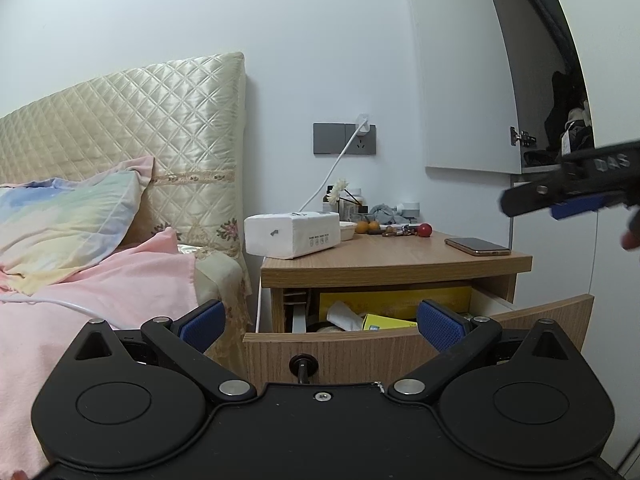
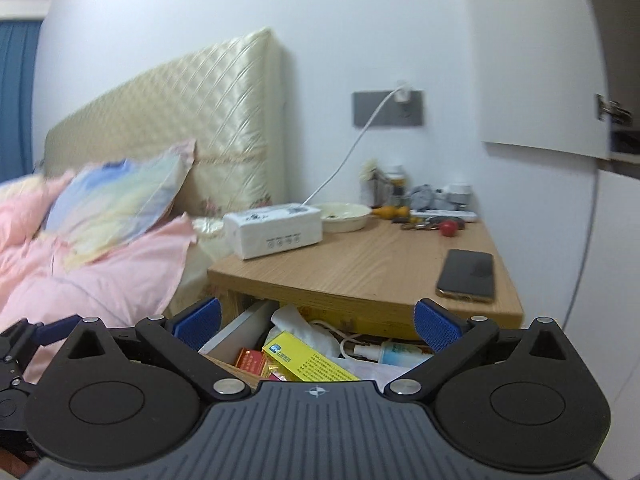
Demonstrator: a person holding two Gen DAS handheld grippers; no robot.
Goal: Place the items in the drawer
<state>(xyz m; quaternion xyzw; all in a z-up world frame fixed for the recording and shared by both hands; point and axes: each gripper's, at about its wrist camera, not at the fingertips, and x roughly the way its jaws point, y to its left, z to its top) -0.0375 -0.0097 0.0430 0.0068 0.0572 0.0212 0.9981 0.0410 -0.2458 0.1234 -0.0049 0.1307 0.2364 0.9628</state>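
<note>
My left gripper (image 1: 322, 326) sits low in front of the nightstand (image 1: 394, 266), its jaws spread wide with nothing between the blue pads (image 1: 202, 326). Straight ahead at twelve o'clock the drawer (image 1: 416, 350) stands pulled out, its wooden front close to the fingers and a dark knob (image 1: 303, 364) just above the gripper body. Inside I see a long yellow box (image 1: 394, 300) at the back and a smaller yellow carton (image 1: 386, 322) in front of it, beside crumpled white paper (image 1: 344, 315).

My right gripper (image 2: 317, 326) hangs above the open drawer looking down into it, jaws likewise wide apart and empty. Below it lie a yellow medicine box (image 2: 308, 360), a red packet (image 2: 251, 360), a small white bottle (image 2: 394, 354) and a coiled white cord (image 2: 344, 340).

On the nightstand top, a white tissue pack (image 1: 294, 234) lies at about eleven o'clock from the left camera, a smartphone (image 1: 478, 247) at one o'clock near the right edge. In the right view a cream bowl (image 2: 346, 216) is just beside the tissue pack, and a small red ball (image 2: 449, 227) sits further back among keys and clutter. A white charger cable (image 1: 332, 168) runs up to the grey wall socket (image 1: 344, 139). At nine o'clock lies the bed with a pink blanket (image 1: 100, 292) and a pastel pillow (image 1: 64, 224).
</note>
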